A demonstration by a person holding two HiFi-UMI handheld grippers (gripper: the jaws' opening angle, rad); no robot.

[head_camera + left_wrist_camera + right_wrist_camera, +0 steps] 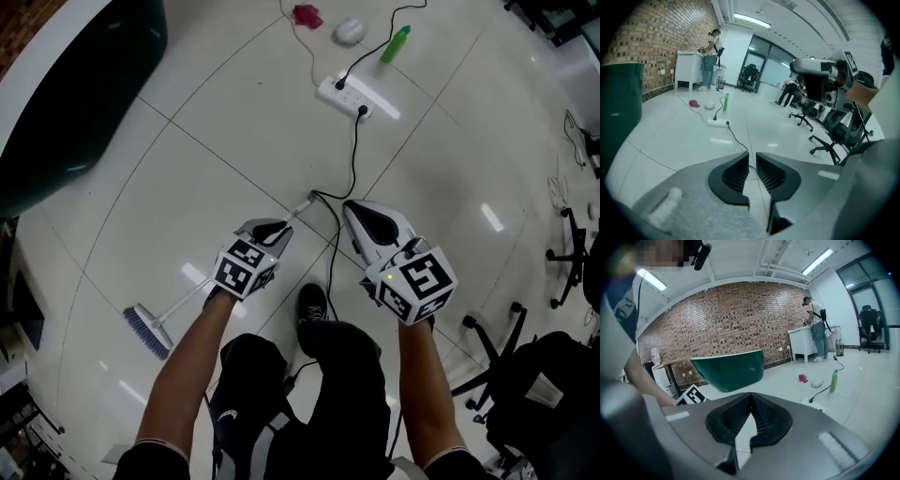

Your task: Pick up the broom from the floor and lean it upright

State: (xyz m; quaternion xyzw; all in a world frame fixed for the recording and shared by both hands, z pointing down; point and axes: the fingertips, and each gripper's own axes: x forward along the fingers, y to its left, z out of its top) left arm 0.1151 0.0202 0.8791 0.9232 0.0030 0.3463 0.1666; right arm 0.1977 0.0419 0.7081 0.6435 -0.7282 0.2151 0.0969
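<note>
Broom with blue bristles and a white handle point(147, 331) is lying flat on the glossy white tile floor point(112, 216). Left tool point(277, 230) hangs over its handle, jaws slightly apart on nothing. Right tool point(354, 210) is clenched, empty. White power strip point(345, 97) sits farther out.

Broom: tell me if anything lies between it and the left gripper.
Nothing visible does. The left gripper hangs right over the handle of the broom. A black cable lies on the floor beside the handle's tip.
</note>
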